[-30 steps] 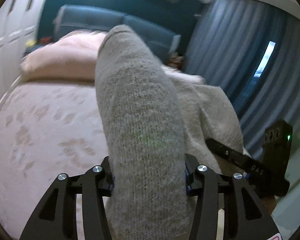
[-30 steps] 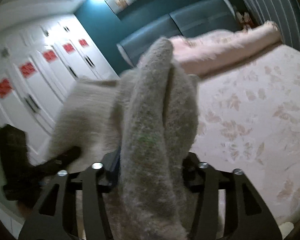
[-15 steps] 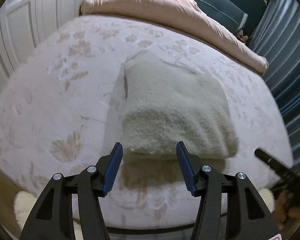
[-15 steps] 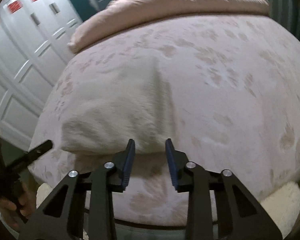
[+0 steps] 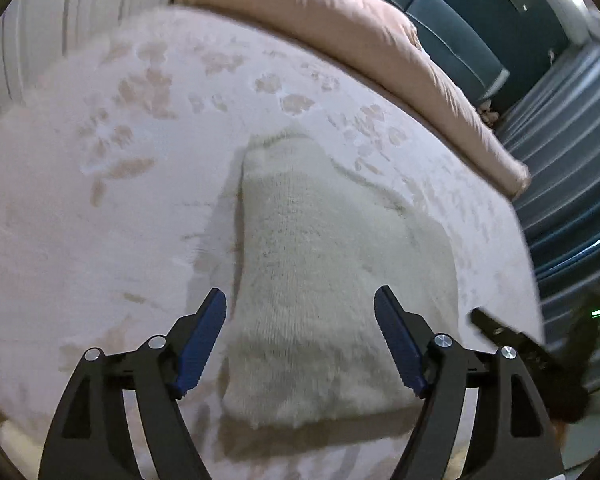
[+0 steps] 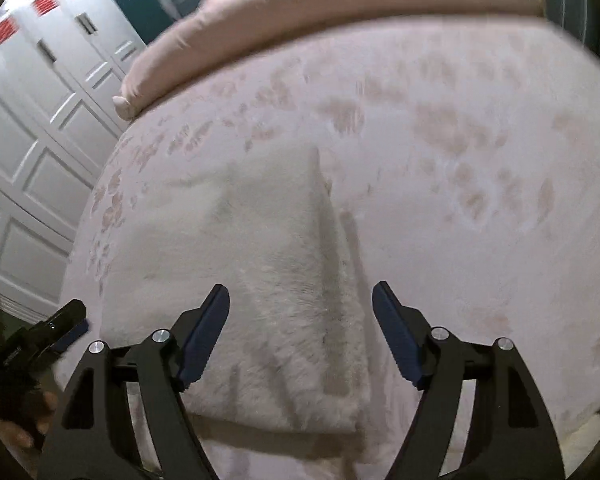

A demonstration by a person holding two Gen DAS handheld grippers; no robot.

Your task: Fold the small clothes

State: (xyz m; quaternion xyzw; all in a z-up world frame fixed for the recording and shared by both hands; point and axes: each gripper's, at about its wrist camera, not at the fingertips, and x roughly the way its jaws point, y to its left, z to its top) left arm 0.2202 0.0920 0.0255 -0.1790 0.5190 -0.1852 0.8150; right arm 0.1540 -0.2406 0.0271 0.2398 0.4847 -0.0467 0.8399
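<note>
- your left claw (image 5: 300, 340) and right claw (image 6: 300, 336) have just been opening; both are released above the folded cream knitted garment (image 5: 324, 280).
- next, fold it again or smooth it on the pink patterned bed (image 5: 100, 220).

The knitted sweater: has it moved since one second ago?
Yes. The sweater hung up in both claws before the blue headboard; now it lies flat on the paw-print blanket, released.

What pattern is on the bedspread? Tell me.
Pale pink bedspread with darker leaf-like prints; clearest in the left wrist view.
</note>
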